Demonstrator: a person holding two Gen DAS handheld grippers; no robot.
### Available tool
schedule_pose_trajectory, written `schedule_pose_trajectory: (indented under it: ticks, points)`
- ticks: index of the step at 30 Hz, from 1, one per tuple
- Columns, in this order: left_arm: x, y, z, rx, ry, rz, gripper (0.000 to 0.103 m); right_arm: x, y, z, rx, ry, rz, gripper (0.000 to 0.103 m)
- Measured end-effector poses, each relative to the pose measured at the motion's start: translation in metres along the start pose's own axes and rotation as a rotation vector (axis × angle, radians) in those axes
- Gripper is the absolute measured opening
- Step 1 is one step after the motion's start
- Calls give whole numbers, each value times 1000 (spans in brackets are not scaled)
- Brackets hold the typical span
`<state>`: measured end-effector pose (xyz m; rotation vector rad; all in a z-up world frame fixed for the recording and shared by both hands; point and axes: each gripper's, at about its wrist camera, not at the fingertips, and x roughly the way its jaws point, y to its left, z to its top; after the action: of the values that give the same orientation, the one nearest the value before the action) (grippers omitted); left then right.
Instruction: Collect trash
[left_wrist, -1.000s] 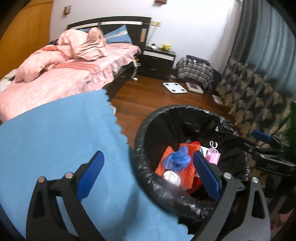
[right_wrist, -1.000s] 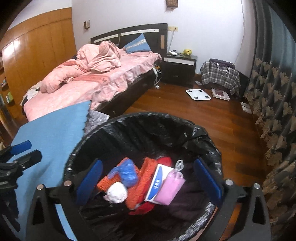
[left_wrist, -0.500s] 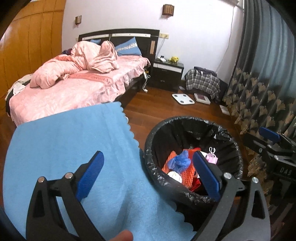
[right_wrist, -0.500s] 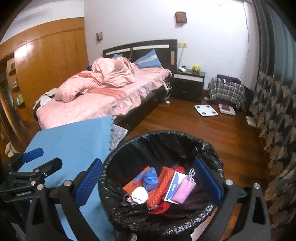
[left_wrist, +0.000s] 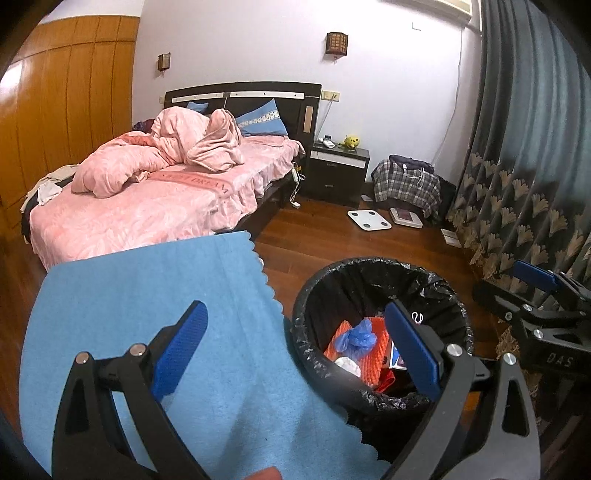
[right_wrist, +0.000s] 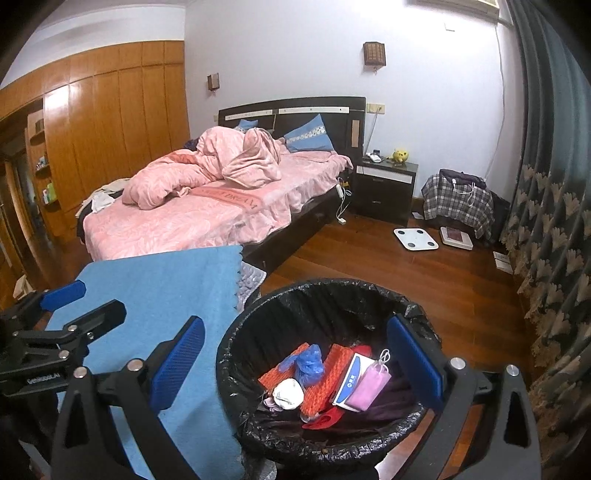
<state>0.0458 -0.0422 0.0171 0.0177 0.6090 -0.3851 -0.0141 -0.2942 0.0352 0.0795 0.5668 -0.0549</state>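
Both grippers are hanging with their blue-padded jaws spread wide and nothing between them. The left gripper (left_wrist: 295, 343) is hovering over the blue felt-covered counter (left_wrist: 147, 295), with the round bin lined with a black plastic bag (right_wrist: 332, 291) just beside it on the right. The right gripper (right_wrist: 295, 363) is sitting directly above that bin, looking down at the trash inside: a crumpled blue plastic bag (right_wrist: 308, 363), orange textured foam (right_wrist: 334, 373), a pink pouch (right_wrist: 369, 387) and a white wad (right_wrist: 289, 395).
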Motion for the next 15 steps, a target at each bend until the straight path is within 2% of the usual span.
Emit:
schedule_pose_trajectory:
  ticks: [15]
  points:
    - [-3, -1, 0, 3, -6, 1, 94, -2, -1, 2, -2, -2, -11, 97]
